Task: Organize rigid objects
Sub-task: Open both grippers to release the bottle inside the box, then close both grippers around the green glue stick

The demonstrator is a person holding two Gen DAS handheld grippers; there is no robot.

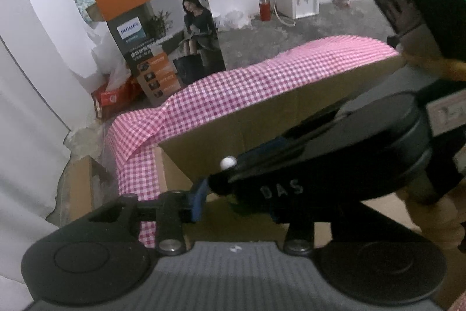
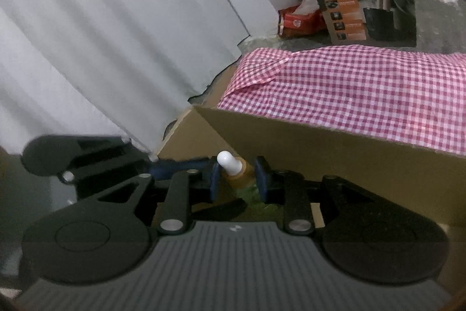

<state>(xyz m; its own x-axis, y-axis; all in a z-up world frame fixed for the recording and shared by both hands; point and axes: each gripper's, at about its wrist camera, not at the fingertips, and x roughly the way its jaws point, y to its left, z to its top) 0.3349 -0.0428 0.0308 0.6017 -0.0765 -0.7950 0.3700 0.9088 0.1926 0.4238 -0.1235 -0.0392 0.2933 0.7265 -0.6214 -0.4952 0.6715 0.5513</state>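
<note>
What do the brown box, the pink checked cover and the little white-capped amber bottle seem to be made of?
Brown box: looks like corrugated cardboard, matte, with a raw cut edge and a fold line.
Pink checked cover: thin sheet, perhaps plastic rather than cloth; it creases sharply and has a slight sheen.
White-capped amber bottle: translucent amber body, glass or plastic, I cannot tell; the smooth rounded cap looks like plastic or rubber.

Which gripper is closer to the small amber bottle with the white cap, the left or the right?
Right. The amber bottle stands between the blue pads of the right gripper. The left gripper reaches in from the side, its blue finger ending just beside the bottle.
</note>
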